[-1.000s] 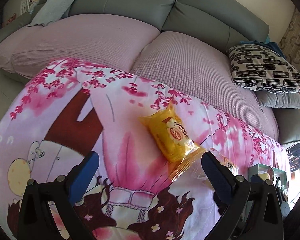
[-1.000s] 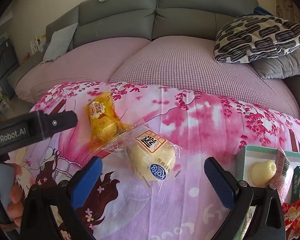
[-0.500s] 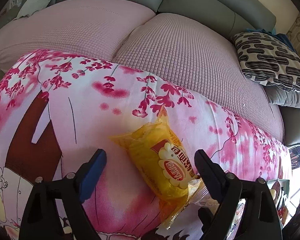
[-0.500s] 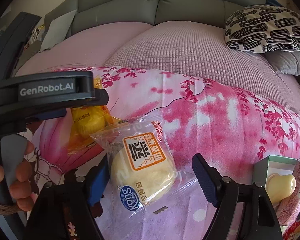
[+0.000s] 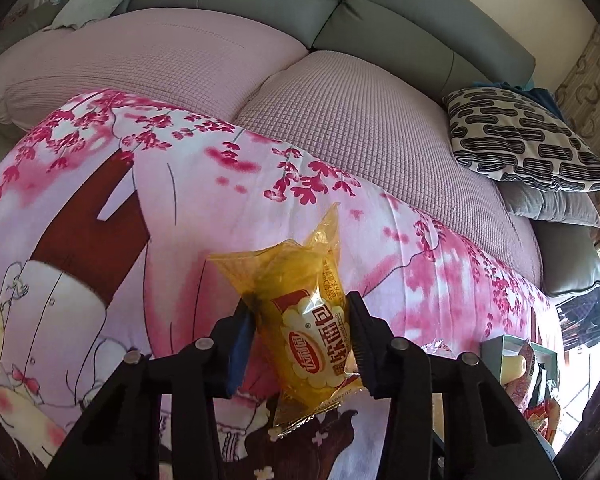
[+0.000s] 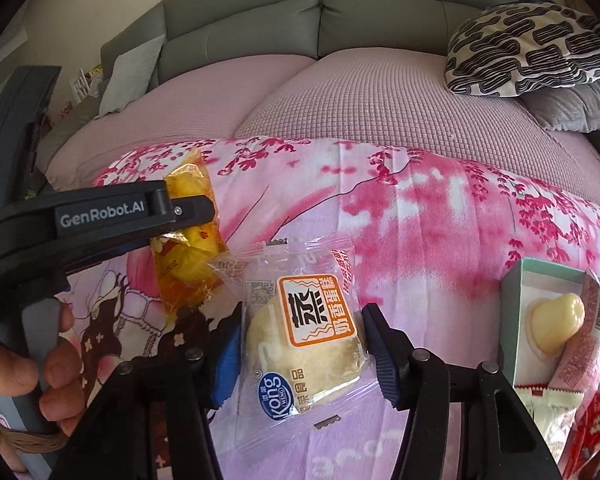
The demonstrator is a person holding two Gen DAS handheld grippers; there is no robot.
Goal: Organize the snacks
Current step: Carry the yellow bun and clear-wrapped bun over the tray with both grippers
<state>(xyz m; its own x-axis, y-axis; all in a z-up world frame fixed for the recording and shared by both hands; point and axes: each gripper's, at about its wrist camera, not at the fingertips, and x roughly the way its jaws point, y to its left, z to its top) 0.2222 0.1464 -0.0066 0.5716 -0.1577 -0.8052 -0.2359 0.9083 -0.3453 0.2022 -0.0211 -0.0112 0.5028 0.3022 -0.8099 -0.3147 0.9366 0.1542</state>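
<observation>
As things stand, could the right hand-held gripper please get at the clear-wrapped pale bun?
Probably yes: the right hand-held gripper already has its fingers on both sides of the clear-wrapped pale bun, nothing between them.

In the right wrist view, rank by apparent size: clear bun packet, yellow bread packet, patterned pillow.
1. Patterned pillow and clear bun packet: similar; the packet is much nearer, so unranked.
2. Yellow bread packet, partly hidden by the left gripper.
</observation>
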